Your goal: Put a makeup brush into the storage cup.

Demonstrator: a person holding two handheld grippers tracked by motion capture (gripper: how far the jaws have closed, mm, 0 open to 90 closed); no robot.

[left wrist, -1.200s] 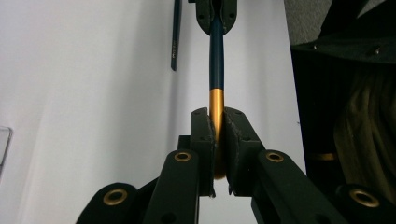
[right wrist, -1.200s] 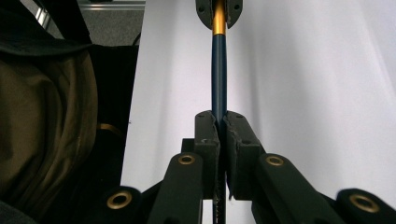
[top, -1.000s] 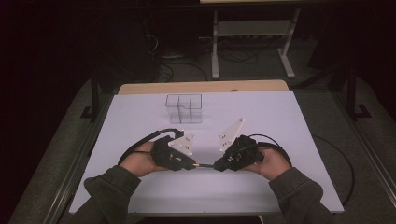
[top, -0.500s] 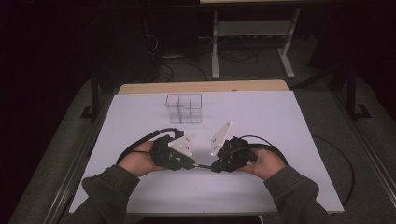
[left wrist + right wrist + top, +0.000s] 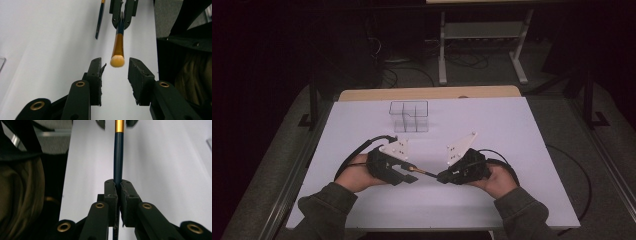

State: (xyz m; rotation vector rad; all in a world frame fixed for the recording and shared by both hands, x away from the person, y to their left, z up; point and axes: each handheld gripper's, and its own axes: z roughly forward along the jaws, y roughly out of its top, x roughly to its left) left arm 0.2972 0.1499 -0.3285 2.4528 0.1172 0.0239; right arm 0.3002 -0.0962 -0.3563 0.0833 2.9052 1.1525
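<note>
The left hand-held gripper [image 5: 113, 68] has just been opening its jaws, and the makeup brush [image 5: 118, 47] now sits loose between them, its tip untouched. So the handover looks done: the right hand-held gripper [image 5: 118, 185] is clamped tight on the brush's dark handle, carrying it just above the tabletop [image 5: 512, 130], probably clear of it.

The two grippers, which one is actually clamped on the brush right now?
The right gripper: its jaws pinch the dark blue handle of the brush. The left gripper has just been opening, its pads standing clear on either side of the bristle tip.
</note>
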